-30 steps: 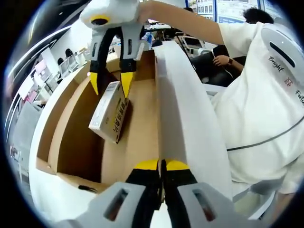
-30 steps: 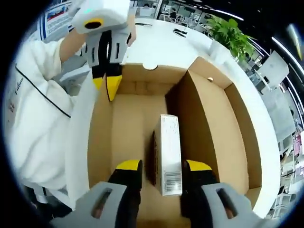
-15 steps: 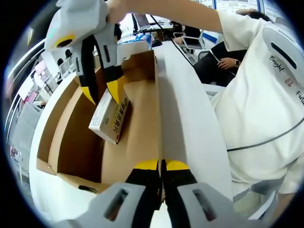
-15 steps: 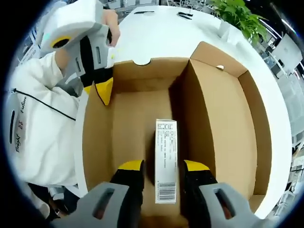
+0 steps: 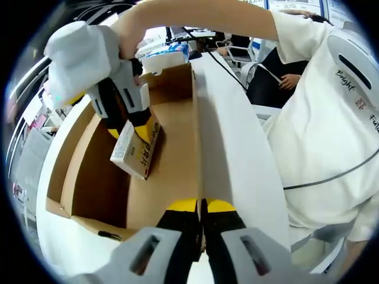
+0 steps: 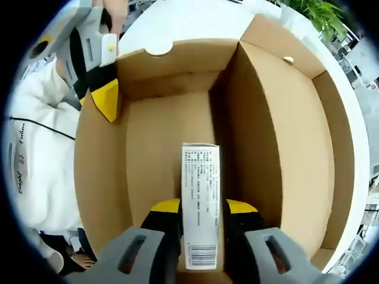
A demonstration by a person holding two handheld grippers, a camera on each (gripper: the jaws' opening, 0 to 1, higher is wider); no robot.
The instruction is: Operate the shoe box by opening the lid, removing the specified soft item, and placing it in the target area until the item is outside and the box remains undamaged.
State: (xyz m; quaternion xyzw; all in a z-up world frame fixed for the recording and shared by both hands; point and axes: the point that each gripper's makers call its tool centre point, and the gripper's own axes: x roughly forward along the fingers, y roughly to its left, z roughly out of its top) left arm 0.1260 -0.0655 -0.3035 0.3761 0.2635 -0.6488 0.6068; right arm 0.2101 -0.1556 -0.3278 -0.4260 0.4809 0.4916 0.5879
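The open cardboard shoe box (image 5: 172, 177) has a brown inside (image 6: 154, 148) and a white lid (image 5: 231, 148) folded out along one long side. On the box floor lies a small white printed carton (image 5: 137, 152). My right gripper (image 5: 131, 125) reaches down into the box from the upper left. It is open, with one yellow finger on each side of the carton (image 6: 200, 201) and little gap left (image 6: 203, 207). My left gripper (image 5: 201, 206) is shut on the lid's edge at the box's long wall. It also appears at the rim (image 6: 105, 97).
The box stands on a round white table (image 6: 177, 18). The person in a white shirt (image 5: 320, 130) stands close against the lid side. A green plant (image 6: 323, 12) stands past the far corner. Seated people and chairs (image 5: 266, 65) are behind.
My right gripper has come down into the box, and its fingers now straddle the carton. The carton and the left gripper have not moved.
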